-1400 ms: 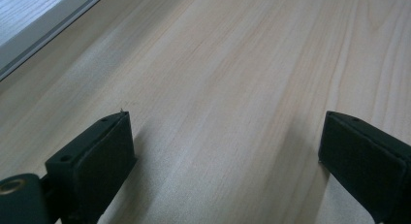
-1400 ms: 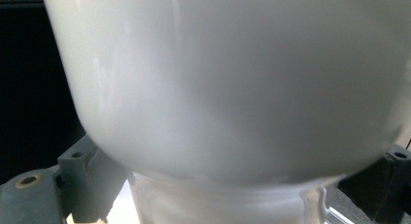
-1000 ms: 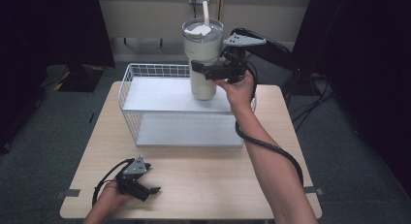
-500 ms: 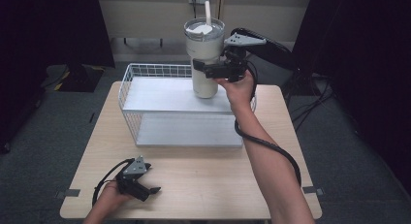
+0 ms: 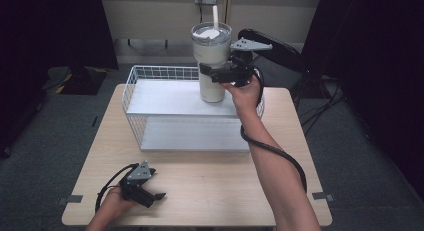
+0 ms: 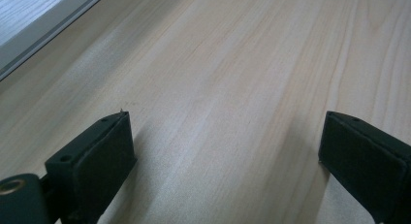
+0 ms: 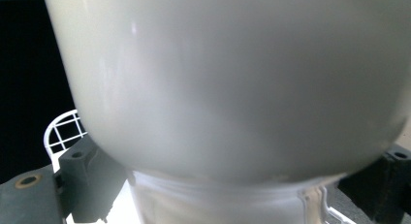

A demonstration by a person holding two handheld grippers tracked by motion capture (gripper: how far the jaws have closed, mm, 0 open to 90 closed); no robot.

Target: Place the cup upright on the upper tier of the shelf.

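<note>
The tumbler [image 5: 211, 61] stood upright at upper centre, on the basket's [image 5: 150, 76] white top, just as a second before. The right gripper [image 5: 220, 73] stayed clamped on its narrow lower part. At lower left, the left gripper [image 5: 150, 196] lay unmoved on the table [image 5: 210, 191], jaws apart.

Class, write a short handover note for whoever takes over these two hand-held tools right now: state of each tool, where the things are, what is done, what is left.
Right tool: jaws closed on the narrow lower part of the tall cream tumbler with lid and straw, upright over the top shelf of the white wire rack; whether its base touches the shelf cannot be told.
Left tool: open, holding nothing, resting low on the light wooden table.
Done: tumbler gripped at the rack.
Left, probably: set it down steadily, then release.
</note>
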